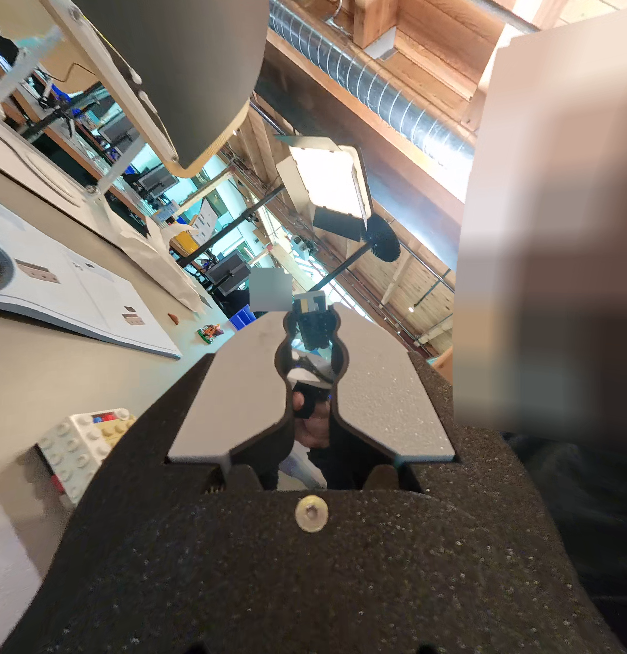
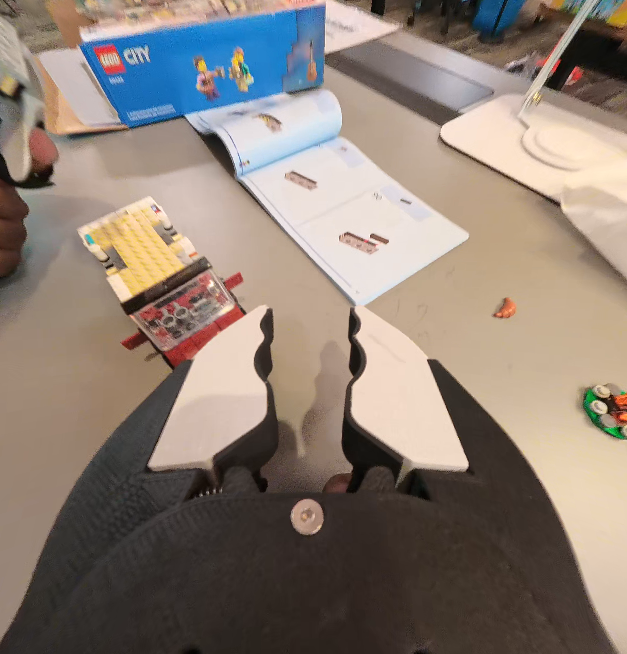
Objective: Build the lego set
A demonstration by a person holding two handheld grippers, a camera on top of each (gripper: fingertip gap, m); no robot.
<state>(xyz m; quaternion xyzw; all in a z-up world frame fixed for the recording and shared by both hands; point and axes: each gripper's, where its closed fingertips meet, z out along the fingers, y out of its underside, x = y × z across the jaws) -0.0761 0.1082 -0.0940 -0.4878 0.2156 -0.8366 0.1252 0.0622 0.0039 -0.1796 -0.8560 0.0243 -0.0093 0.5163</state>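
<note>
1. The right claw (image 2: 308,318) stood wide open over bare grey table (image 2: 446,354), gripping nothing.
2. Just left sat a brick-built vehicle (image 2: 156,269), cream-studded roof, clear windscreen, dark-red front partly hidden behind one finger.
3. The left claw (image 1: 311,318), raised, was clamped on a small black-and-grey brick assembly (image 1: 314,320), its details hard to read.
4. An open instruction booklet (image 2: 340,212) lay farther off.

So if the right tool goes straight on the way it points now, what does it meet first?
The right tool is open, nothing between its fingers. Straight ahead lies bare grey table, probably met first; beyond it, the open instruction booklet. The brick vehicle stays left of that line. Depth is unclear.
</note>
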